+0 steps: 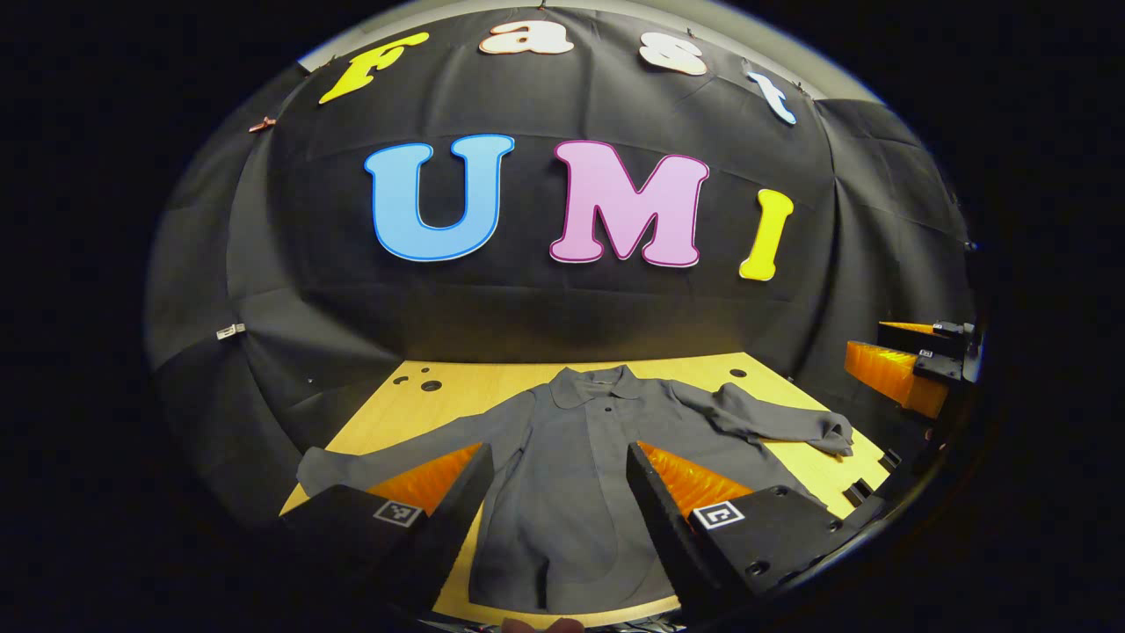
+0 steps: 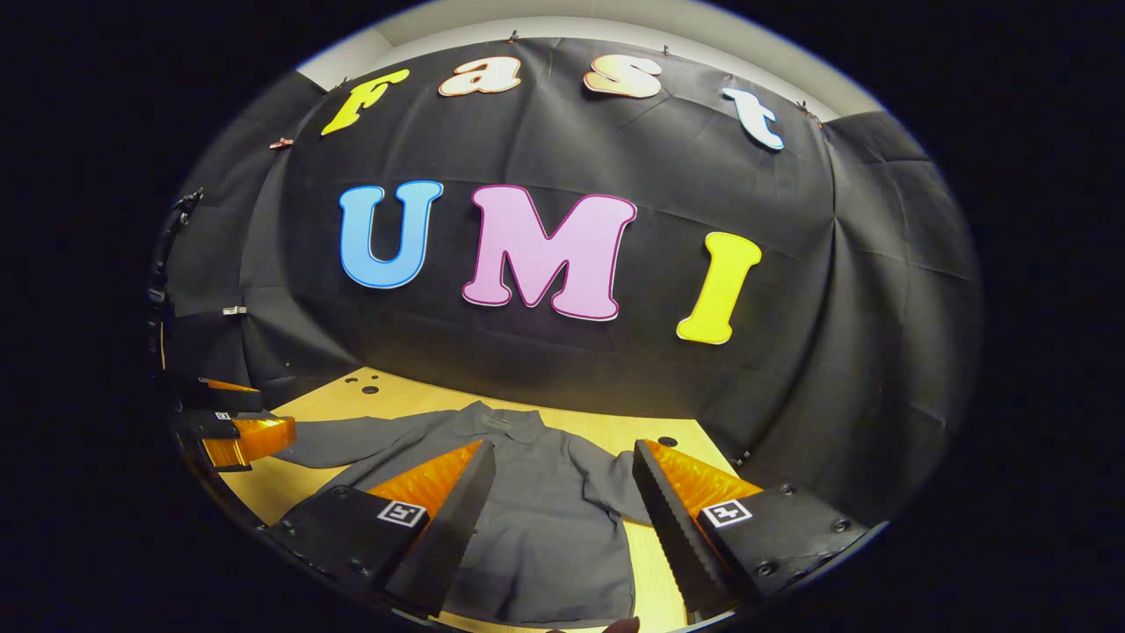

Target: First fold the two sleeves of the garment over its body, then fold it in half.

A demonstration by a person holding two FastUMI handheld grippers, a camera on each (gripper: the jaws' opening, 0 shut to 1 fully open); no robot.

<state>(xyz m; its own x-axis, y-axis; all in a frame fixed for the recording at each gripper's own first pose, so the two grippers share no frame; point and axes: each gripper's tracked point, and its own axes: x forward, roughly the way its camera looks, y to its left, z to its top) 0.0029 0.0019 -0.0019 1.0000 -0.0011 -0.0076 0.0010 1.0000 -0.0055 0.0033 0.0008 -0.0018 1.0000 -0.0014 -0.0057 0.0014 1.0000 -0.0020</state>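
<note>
Wooden surface (image 1: 791, 457) carries everything. Nearest, the left gripper (image 1: 558, 492) and right gripper (image 2: 562, 501) hover wide open, holding nothing. Beyond them the grey garment (image 1: 571, 457) lies flat, both sleeves spread outward: no fold appears begun.

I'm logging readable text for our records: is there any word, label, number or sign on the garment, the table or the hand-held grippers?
Garment: no print or label visible.
Table: none; plain wood with holes.
Left hand-held gripper and right hand-held gripper: each finger bears a square black-and-white marker, a pattern rather than words.
No readable text on any of these.
</note>
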